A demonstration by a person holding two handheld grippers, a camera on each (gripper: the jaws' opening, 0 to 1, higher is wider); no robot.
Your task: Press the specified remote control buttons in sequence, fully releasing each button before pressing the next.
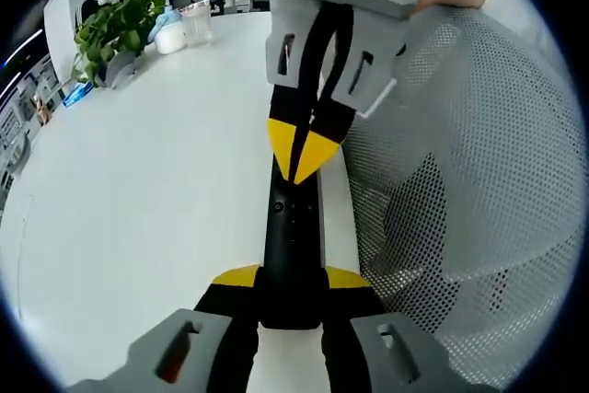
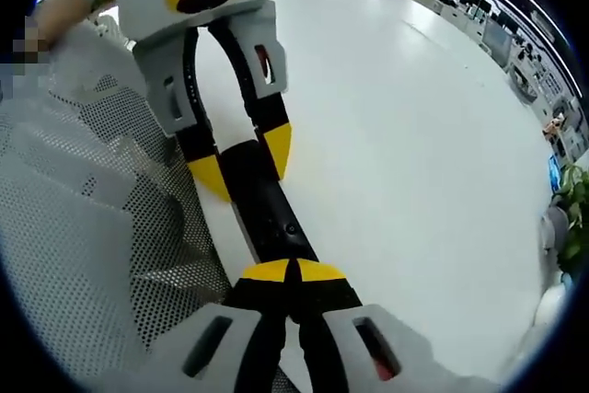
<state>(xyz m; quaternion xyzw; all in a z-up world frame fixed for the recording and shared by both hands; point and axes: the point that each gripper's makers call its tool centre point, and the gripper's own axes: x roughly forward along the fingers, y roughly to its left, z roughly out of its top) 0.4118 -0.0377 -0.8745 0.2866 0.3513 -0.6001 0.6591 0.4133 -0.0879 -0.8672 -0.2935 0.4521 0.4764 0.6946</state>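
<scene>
Left gripper view: long, slim black remote [image 1: 293,246] with small dark buttons near its far end, lying on the white counter [image 1: 138,209] right along the edge beside a white mesh chair [image 1: 460,163]. Near end of the remote clamped between the left gripper [image 1: 292,281] fingers [image 1: 236,276], yellow-tipped and narrowed to the remote's width. Far end met by the right gripper [image 1: 304,156], reaching in from the top with yellow tips pinched together, pointing down onto the remote at the buttons. At the far left corner of the counter, a potted plant [image 1: 115,29], a white bottle [image 1: 171,36] and a clear cup [image 1: 197,21]. Beyond, office shelving, blurred.

Right gripper view: same black remote [image 2: 267,209] running along the counter [image 2: 414,135] edge, mesh chair [image 2: 83,246] to the left. Right gripper [image 2: 293,271] fingers [image 2: 265,271] closed tip to tip, holding nothing, tips resting on the remote's near end. Left gripper [image 2: 244,165] opposite, fingers straddling and gripping the remote's far end. People standing past the far edge; green leaves [image 2: 578,218] at the right edge.
</scene>
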